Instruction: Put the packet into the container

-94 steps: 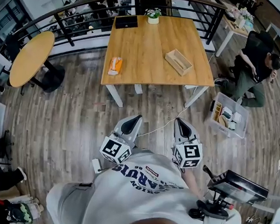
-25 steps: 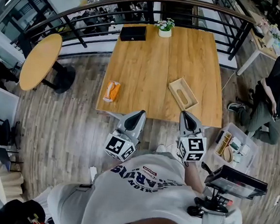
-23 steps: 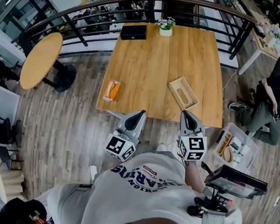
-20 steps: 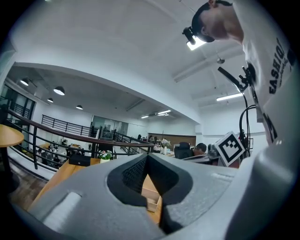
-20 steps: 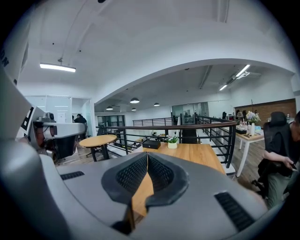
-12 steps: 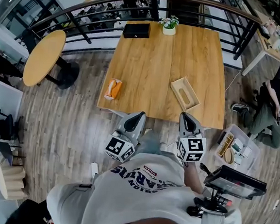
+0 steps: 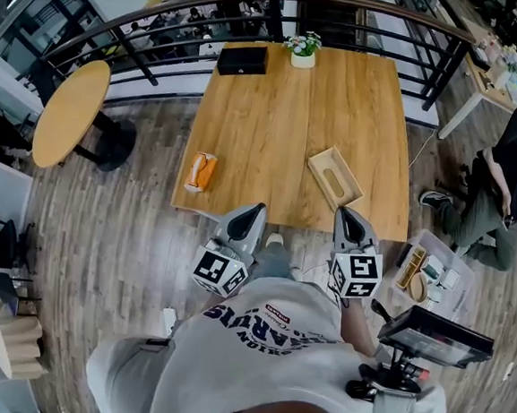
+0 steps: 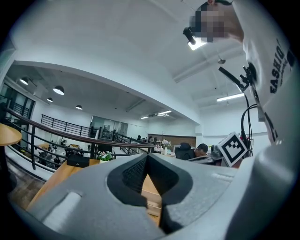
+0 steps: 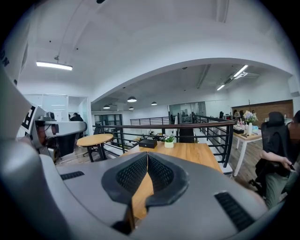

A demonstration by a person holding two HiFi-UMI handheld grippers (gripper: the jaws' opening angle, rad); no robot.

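As jaws meet, left gripper (image 7: pixel 256 209), right gripper (image 7: pixel 341 213) abreast, facing table (image 7: pixel 276 113)

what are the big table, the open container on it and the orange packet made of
Table: wood or wood veneer, matte; grain and plank seams show.
Container: pale wood, seemingly unfinished; thin straight walls.
Packet: probably soft plastic film, orange with a paler end; too small to be sure.

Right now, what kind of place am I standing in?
Probably an open-plan office mezzanine: a black railing edges the floor, and a wooden table and a round table stand by it.
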